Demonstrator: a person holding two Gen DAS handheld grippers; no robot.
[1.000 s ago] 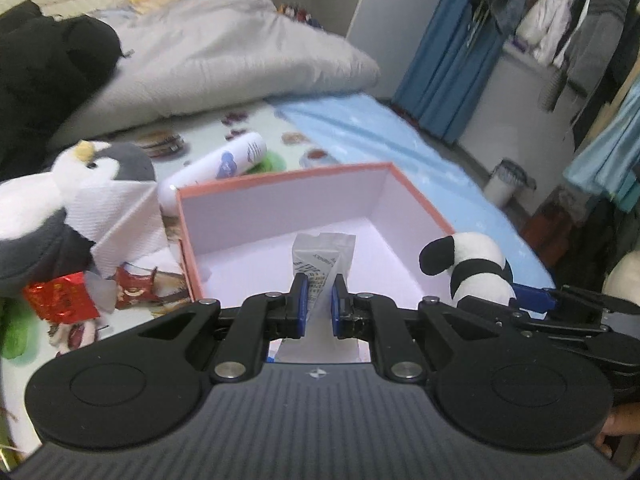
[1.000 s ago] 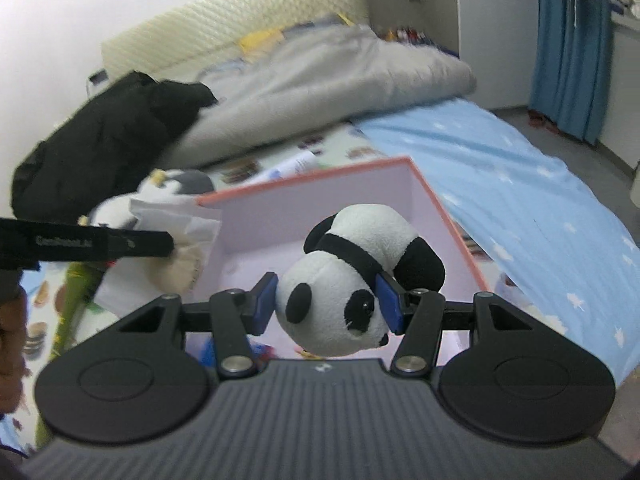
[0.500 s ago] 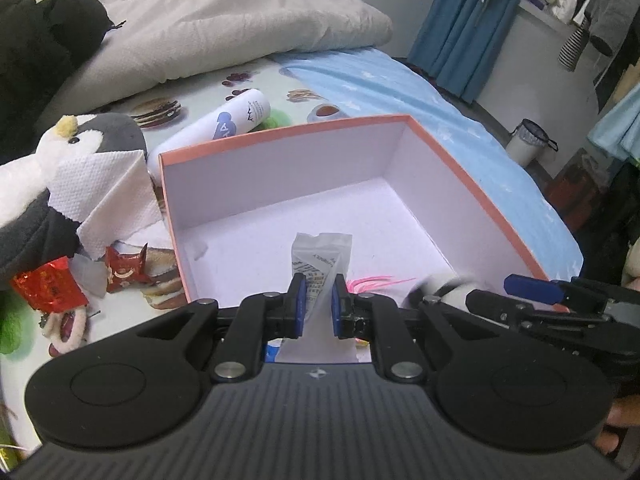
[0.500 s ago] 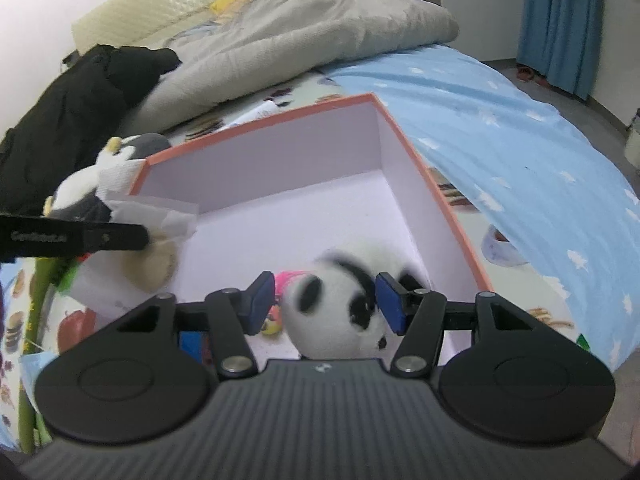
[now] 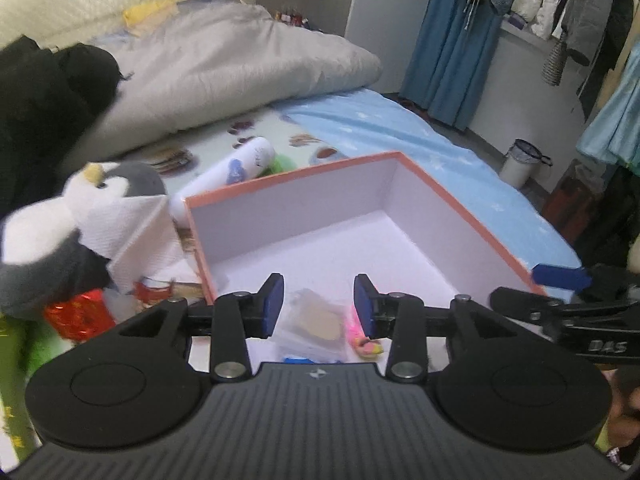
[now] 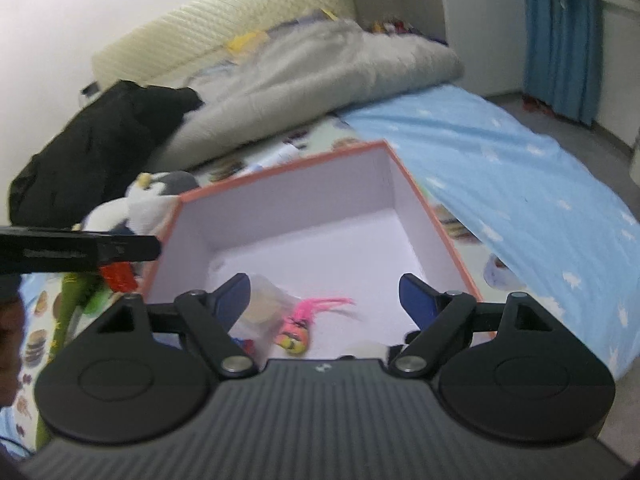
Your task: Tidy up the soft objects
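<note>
My left gripper (image 5: pixel 319 305) is spreading its fingers with nothing pinched, the clear packet (image 5: pixel 316 322) lying loose on the box (image 5: pixel 472 224) floor just below them; my right gripper (image 6: pixel 324 300) is opening wide too, empty. Next soft thing, I reckon, is the penguin plush (image 5: pixel 60 232) at nine o'clock beside the box: light, squashy, best pinched across its body. Both hands tilt down over the box's near edge.
</note>
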